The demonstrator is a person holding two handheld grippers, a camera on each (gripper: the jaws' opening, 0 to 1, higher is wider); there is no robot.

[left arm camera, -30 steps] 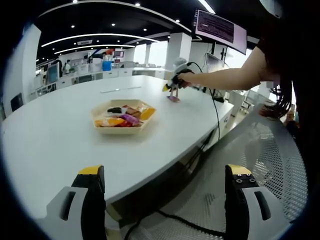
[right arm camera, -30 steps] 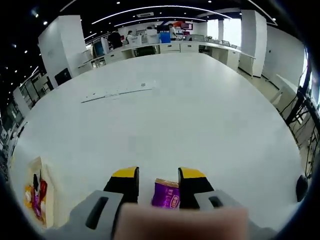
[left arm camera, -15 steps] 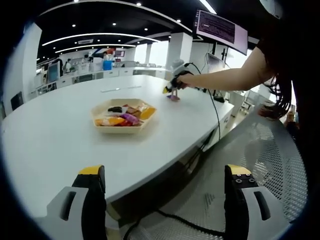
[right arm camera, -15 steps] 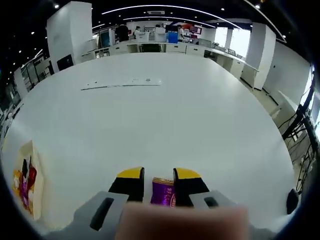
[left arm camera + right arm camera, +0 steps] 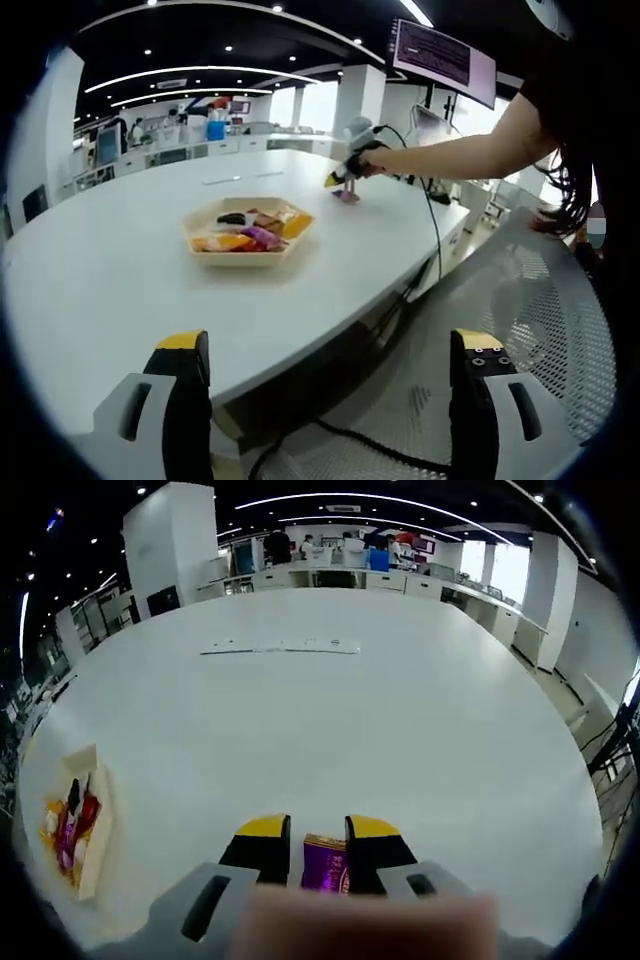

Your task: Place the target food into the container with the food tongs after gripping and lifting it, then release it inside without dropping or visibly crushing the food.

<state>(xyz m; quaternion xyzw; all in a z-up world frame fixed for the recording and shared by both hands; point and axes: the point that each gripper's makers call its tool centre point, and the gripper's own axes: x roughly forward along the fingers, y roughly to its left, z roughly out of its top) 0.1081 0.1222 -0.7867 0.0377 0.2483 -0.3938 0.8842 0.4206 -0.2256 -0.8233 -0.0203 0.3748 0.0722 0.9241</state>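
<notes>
Right gripper view. The right gripper (image 5: 319,842), yellow-tipped, rises from the bottom centre, its jaws closed on a purple snack packet (image 5: 324,861) held upright between them. A white table (image 5: 400,730) spreads across the frame. At lower left — a shallow tray (image 5: 97,815) of mixed wrapped snacks, well apart from the gripper.

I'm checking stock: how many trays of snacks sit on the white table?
1: a hexagonal tray of snack packets mid-table, also at the left edge of the right gripper view.

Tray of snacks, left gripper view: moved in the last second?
No. The tray sits at the same spot on the white table, same offset from the table edge; the left claw hasn't shifted either.
</notes>
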